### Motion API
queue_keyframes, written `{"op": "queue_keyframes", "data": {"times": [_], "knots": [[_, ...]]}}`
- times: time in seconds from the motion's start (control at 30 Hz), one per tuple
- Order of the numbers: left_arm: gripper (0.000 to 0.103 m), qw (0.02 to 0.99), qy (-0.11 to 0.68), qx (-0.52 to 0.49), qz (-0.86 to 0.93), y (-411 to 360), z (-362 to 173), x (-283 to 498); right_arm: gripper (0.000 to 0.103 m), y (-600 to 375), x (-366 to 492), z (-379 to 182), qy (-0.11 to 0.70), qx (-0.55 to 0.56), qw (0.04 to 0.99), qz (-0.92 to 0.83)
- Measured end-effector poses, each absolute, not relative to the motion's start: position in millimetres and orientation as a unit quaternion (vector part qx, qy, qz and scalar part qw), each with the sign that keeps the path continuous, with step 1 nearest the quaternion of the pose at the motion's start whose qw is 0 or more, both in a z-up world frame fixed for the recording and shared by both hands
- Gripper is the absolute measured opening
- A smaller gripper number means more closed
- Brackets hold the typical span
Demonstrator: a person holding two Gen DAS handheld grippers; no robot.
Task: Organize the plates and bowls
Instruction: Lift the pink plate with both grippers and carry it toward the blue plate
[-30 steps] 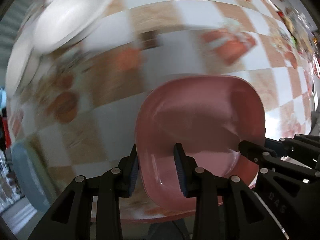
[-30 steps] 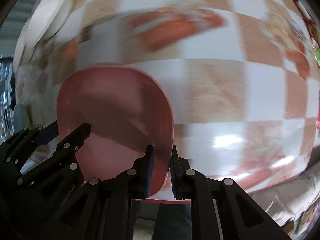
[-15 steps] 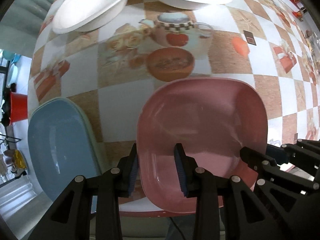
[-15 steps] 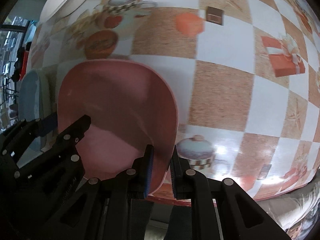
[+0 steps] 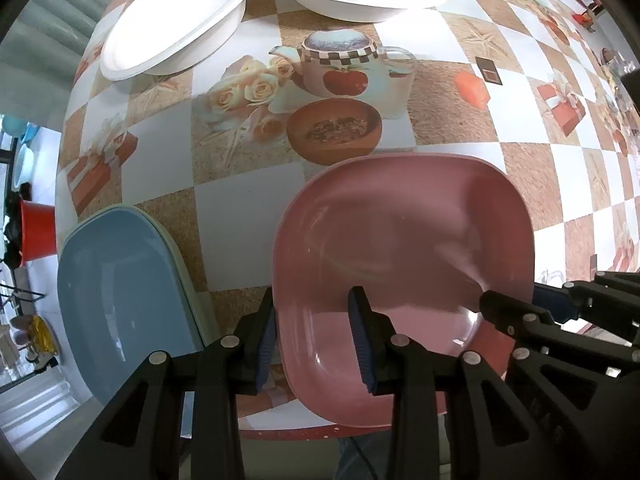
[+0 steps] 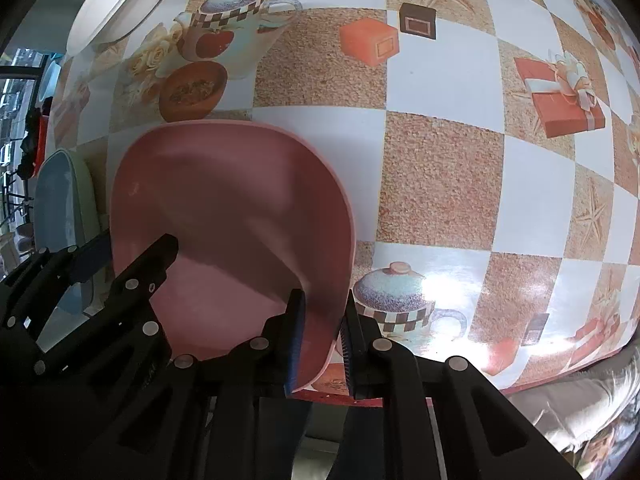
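Over the near counter edge, largest first:
counter (image 5: pixel 248 208): checked cloth, white bowls (image 5: pixel 176 20) far.
blue plates (image 5: pixel 120 320): stacked, near left.
pink plate (image 5: pixel 400 248): carried between both; stiff, light, glossy, likely slippery; best gripped at side rims.
left hand-held gripper (image 5: pixel 316 340): pinching left rim.
right hand-held gripper (image 6: pixel 322 340): clamped on right rim.

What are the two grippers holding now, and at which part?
Both hold the pink plate: the left gripper clamps its left rim, the right gripper its right rim.
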State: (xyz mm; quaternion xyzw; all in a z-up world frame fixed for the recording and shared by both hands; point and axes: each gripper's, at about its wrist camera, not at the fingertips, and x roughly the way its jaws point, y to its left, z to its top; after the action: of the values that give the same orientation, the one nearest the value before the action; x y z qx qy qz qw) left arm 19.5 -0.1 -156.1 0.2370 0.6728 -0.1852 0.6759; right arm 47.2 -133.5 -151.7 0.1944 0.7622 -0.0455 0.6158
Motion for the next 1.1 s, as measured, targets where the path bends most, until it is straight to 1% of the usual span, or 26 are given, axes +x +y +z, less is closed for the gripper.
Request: {"op": "queue_keyframes", "data": {"times": [0.3,1.1], "knots": [[0.037,0.675,0.673,0.235,-0.191,12,-150,30,0.018,-130,45,-151,0.763,0.194,0.614,-0.046],[0.037,0.677,0.670,0.235,-0.193,13,-145,27,0.018,-127,31,-156,0.766,0.207,0.606,-0.053]]}}
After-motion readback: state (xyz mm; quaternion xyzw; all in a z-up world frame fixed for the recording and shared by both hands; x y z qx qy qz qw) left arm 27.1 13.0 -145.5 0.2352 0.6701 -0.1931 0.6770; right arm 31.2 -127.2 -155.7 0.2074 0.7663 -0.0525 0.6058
